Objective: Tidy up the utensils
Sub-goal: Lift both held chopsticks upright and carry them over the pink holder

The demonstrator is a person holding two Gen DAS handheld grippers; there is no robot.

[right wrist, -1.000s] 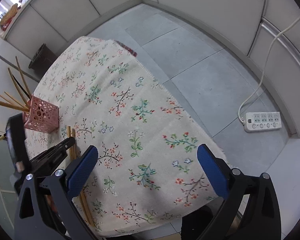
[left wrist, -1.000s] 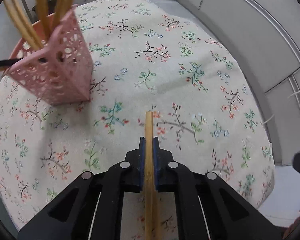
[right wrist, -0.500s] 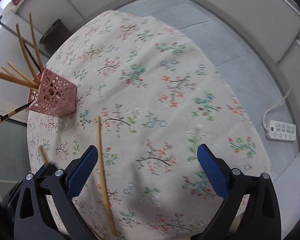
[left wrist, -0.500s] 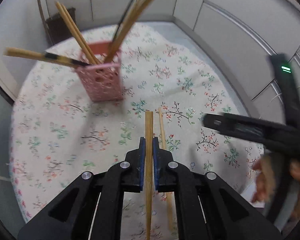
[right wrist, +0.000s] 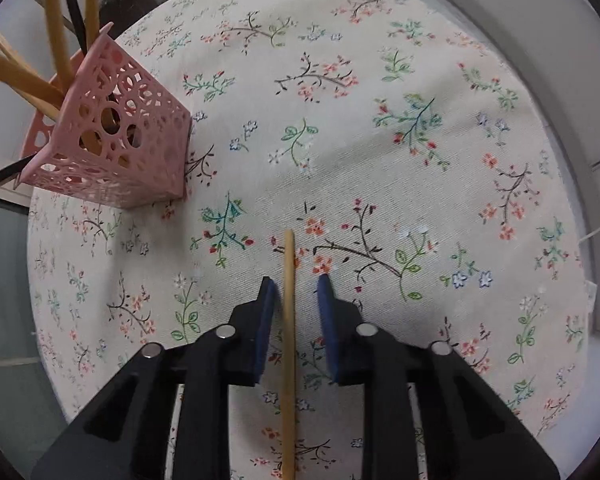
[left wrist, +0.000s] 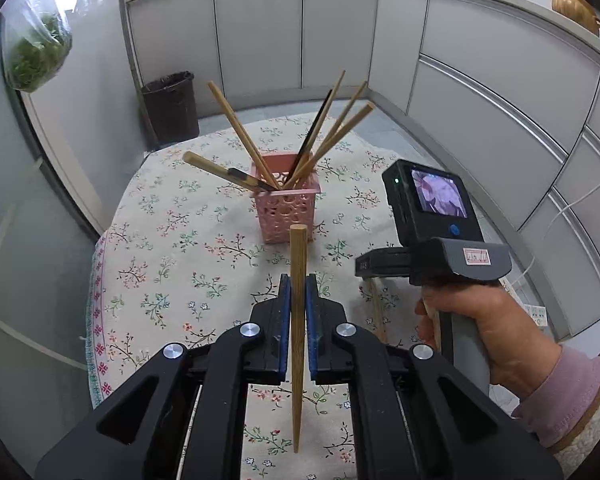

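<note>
bamboo chopstick (left wrist: 298, 312) clamped in the left gripper (left wrist: 298, 300) before the pink holder (left wrist: 286, 210), while the right gripper (right wrist: 294, 292), jaws just closing but pads (right wrist: 268, 312) not yet touching, straddles a second chopstick (right wrist: 289, 340) lying on the floral cloth (right wrist: 380, 140), its handle's red-edged label (left wrist: 476, 257) unreadable

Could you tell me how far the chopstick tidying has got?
Done: several wooden chopsticks already stand in the pink perforated holder. In hand: the left gripper is shut on one wooden chopstick, off the floral tablecloth. The right gripper has just been closing around the last chopstick lying on the cloth; gaps show beside it. Both remain to be dropped in.
</note>
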